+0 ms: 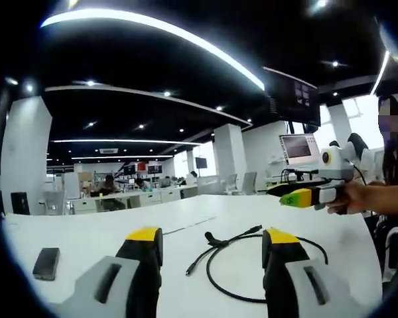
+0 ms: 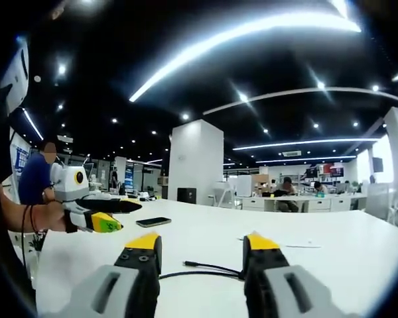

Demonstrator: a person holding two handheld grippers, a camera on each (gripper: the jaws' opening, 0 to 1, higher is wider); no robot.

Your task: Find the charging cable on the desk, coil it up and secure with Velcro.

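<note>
A black charging cable [image 1: 233, 260] lies in a loose loop on the white desk [image 1: 86, 238], with one plug end [image 1: 190, 270] pointing toward me. My left gripper [image 1: 212, 240] is open above the desk, its yellow-tipped jaws standing either side of the cable without touching it. The right gripper [image 1: 297, 196] comes in from the right, held in a hand above the desk. In the right gripper view, my right gripper [image 2: 196, 244] is open, and the cable [image 2: 205, 269] runs across the desk between its jaws. The left gripper [image 2: 105, 222] hovers at the left there.
A dark phone [image 1: 46, 262] lies flat near the desk's left side, seen also as a phone [image 2: 153, 222] in the right gripper view. A monitor [image 1: 298, 148] stands at the far right. Several people sit at desks far behind. A person [image 2: 34, 177] stands at the left.
</note>
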